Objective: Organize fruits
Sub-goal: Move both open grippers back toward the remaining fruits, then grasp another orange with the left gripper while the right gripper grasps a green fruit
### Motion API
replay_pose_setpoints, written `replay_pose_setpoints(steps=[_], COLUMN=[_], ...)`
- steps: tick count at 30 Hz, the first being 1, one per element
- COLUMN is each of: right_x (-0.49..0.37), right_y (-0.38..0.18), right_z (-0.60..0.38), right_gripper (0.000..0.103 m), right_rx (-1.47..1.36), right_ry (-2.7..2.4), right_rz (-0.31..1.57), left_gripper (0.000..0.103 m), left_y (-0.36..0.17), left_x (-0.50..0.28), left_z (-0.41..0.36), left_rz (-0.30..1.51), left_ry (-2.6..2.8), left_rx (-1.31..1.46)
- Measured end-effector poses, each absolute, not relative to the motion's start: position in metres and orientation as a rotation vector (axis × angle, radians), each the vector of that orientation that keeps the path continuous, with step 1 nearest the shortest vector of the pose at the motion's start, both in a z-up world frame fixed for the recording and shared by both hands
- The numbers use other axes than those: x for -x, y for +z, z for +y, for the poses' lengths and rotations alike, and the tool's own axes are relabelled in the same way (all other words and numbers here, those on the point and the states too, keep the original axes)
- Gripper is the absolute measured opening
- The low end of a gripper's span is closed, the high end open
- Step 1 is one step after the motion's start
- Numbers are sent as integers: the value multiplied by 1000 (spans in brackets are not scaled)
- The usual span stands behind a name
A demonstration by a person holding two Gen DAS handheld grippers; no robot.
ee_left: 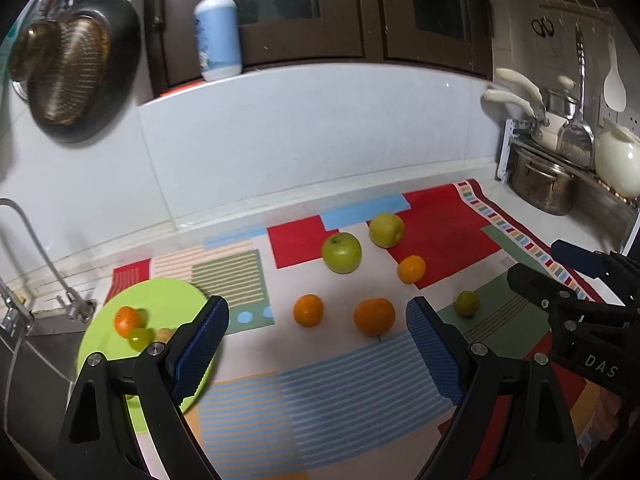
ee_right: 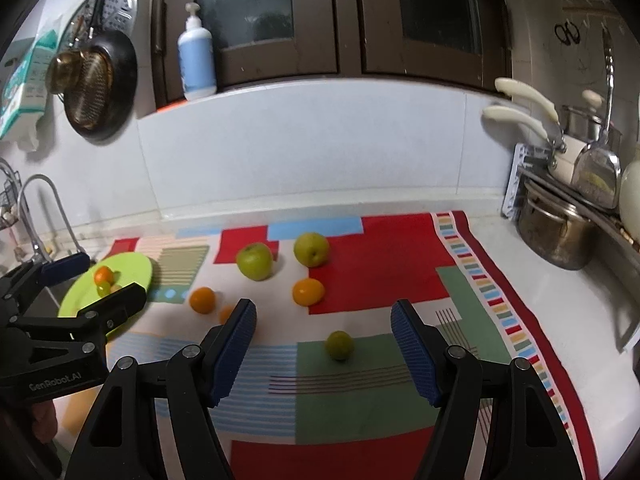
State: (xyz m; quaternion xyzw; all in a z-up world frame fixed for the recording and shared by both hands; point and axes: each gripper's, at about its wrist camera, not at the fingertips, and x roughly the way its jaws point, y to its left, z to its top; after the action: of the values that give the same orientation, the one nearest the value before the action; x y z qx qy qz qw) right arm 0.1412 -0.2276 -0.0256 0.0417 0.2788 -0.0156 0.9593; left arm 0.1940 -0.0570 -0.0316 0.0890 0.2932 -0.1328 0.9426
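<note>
On a colourful patchwork mat (ee_left: 340,392) lie two green apples (ee_left: 342,253) (ee_left: 386,230), three oranges (ee_left: 308,311) (ee_left: 374,316) (ee_left: 411,269) and a small green fruit (ee_left: 467,303). A lime-green plate (ee_left: 160,296) at the mat's left holds a small orange (ee_left: 128,318) and a small green fruit (ee_left: 140,338). My left gripper (ee_left: 317,308) hovers open and empty, short of the two near oranges. My right gripper (ee_right: 323,308) is open and empty too, with the small green fruit (ee_right: 340,345) lying on the mat ahead between its fingers, untouched. The plate (ee_right: 132,266) sits far left there.
A steel pot (ee_right: 552,240) and a rack of pans stand at the right of the counter. A tap (ee_right: 36,208) and sink are beyond the plate on the left. A pump bottle (ee_right: 196,60) stands on the window ledge, and a dark pan (ee_right: 100,88) hangs on the wall.
</note>
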Motion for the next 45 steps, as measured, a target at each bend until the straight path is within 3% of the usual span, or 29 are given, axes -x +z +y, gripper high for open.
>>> replay_pose_setpoints(steps=[11, 23, 38, 40, 45], right_x=[-167, -195, -214, -214, -212], right_y=[-63, -97, -115, -116, -113], right_z=[-242, -247, -247, -248, -248], right_gripper=[70, 51, 35, 28, 28], right_rx=[-107, -157, -178, -183, -176], right_ry=[-17, 21, 33, 36, 37], right_rz=[657, 758, 811, 817, 805], left_gripper=[86, 75, 41, 41, 41], left_y=[-61, -102, -121, -121, -118], left_x=[-219, -251, -274, -274, -271], left_z=[-82, -103, -113, -114, -112], left_rz=[645, 765, 856, 857, 850], left_ry=[-340, -407, -433, -431, -435], left_rx=[-213, -222, -193, -198, -200])
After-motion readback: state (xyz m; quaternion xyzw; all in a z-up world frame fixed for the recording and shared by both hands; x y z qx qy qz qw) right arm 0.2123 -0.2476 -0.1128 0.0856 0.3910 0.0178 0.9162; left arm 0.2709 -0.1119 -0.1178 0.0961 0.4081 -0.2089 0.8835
